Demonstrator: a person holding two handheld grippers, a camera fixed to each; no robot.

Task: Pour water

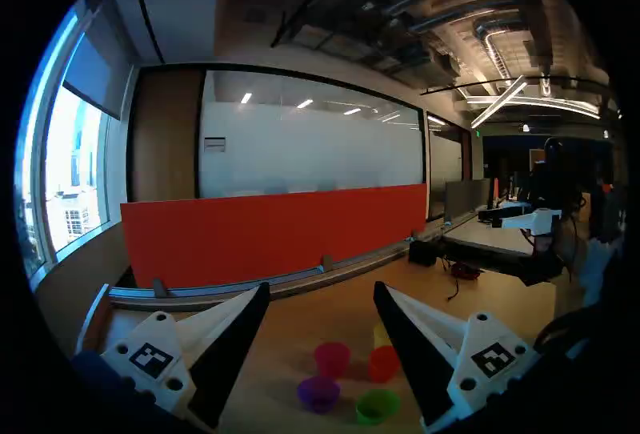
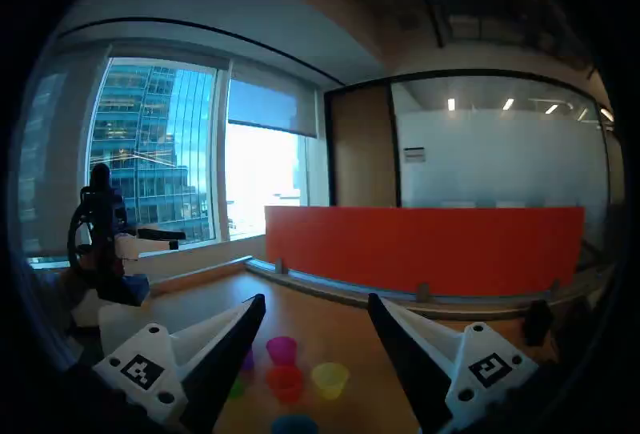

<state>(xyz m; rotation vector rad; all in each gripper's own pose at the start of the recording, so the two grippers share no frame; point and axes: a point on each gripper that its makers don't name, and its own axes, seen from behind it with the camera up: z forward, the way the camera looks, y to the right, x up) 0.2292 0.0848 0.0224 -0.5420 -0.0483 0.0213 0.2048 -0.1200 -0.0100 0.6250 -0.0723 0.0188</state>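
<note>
Daylight came through a tall window (image 1: 72,178) on the left of the office, and an orange partition (image 1: 272,230) ran along the back of the wooden counter (image 1: 320,314). In the left gripper view, the left claw (image 1: 320,286) hung above that counter with its fingers spread wide and nothing between them. Below the gap, from left to right, stood a purple cup (image 1: 318,392), a pink cup (image 1: 332,356), a green cup (image 1: 377,406) and an orange cup (image 1: 383,362). All were upright, close together and untouched by the claw.

In the right gripper view the right claw (image 2: 316,298) was also spread and empty, held above the same cluster. A yellow cup (image 2: 330,378) stood just right of the orange one, and a blue cup (image 2: 294,423) sat at the bottom edge of the picture. Whether any cup held water could not be told from this angle.

The task seemed to be at its very start: the approach, with no cup yet picked. The next move would probably call for settling on a source cup. One claw would then come down so that its fingers passed either side of that cup's wall. It would need to close gently, since such small cups look light and easy to tip. With the neighbours so near, the descent would need to be narrow and straight.
</note>
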